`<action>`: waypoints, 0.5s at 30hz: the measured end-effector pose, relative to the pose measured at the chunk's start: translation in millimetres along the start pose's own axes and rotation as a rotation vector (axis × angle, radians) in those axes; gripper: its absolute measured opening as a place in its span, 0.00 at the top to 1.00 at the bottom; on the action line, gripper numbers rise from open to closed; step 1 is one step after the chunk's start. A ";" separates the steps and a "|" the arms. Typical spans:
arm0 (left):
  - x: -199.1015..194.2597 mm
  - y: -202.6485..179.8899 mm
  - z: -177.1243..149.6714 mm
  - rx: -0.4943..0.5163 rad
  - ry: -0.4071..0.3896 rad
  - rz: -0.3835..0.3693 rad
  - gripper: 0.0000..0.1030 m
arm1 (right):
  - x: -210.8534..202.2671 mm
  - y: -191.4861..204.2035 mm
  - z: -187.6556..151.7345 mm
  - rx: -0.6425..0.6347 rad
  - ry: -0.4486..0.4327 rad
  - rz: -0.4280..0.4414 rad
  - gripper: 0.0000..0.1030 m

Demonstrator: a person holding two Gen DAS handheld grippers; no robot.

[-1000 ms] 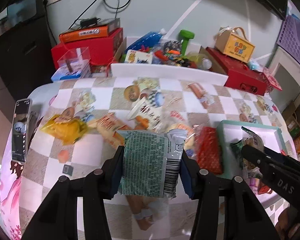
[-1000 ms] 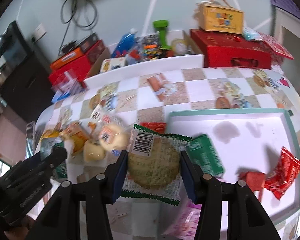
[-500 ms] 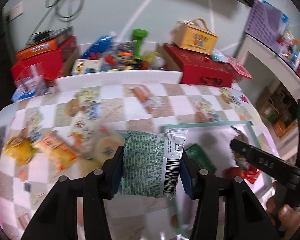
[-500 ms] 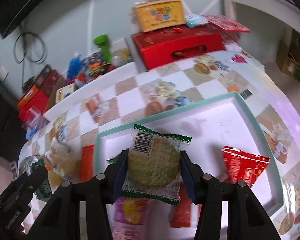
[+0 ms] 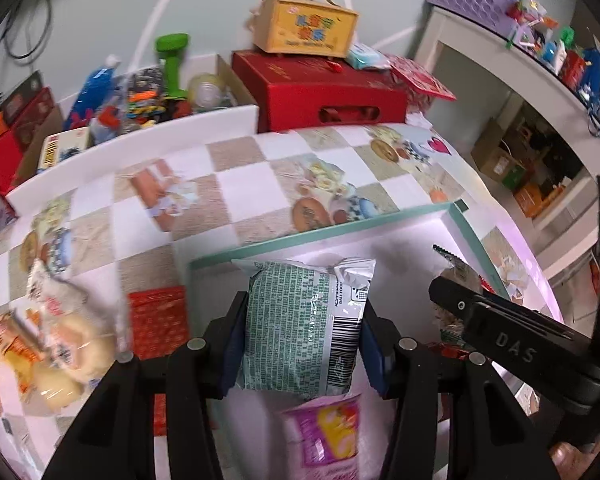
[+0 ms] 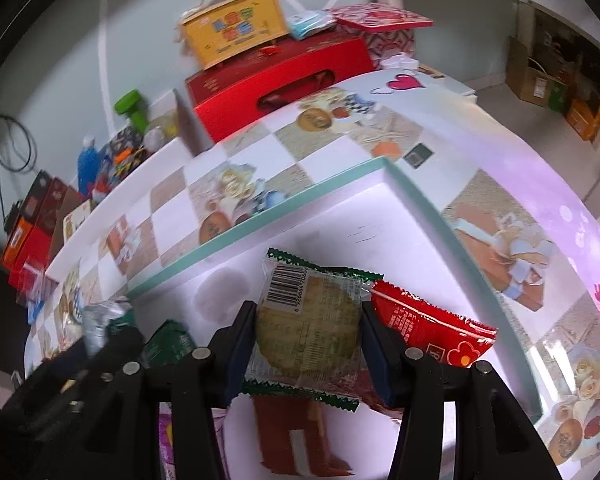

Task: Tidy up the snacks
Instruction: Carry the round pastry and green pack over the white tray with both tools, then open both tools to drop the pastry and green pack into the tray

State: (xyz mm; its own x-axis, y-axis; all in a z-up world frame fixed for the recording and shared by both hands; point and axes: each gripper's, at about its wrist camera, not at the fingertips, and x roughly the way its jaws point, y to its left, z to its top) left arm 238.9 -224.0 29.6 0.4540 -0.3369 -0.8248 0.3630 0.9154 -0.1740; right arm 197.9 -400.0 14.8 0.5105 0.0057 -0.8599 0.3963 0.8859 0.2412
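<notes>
Checked cloth covers the bench [image 5: 252, 196], and against a second ago both views have been carried off the loose snack pile on the cloth at the left and over the white tray [image 6: 300, 208] with the teal rim, so two deliveries seem close. The left hand-held gripper [image 5: 302, 330] is clamped on a green-printed packet [image 5: 296, 320] and the right hand-held gripper [image 6: 306, 338] on a clear-wrapped biscuit [image 6: 308, 328], both held above the tray floor. Already lying in the tray are a red packet [image 6: 428, 328], a pink packet [image 5: 332, 436], a small green packet [image 6: 168, 340] and an orange-brown packet [image 6: 288, 436].
</notes>
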 end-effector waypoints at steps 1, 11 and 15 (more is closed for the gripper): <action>3.4 -2.5 0.6 0.005 0.004 -0.003 0.50 | -0.6 -2.7 0.7 0.008 -0.002 -0.001 0.48; 11.5 -9.1 4.9 -0.002 0.001 0.001 0.32 | -5.3 -10.1 4.1 0.041 -0.018 -0.001 0.47; 5.5 -2.8 4.2 -0.020 -0.010 0.002 0.32 | -8.7 -3.0 4.2 0.021 -0.026 0.007 0.47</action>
State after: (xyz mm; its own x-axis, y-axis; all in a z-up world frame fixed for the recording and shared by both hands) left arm 243.8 -229.4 27.9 0.4631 -0.3371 -0.8197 0.3456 0.9203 -0.1833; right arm 195.5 -404.7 23.4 0.5326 -0.0002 -0.8464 0.4083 0.8760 0.2567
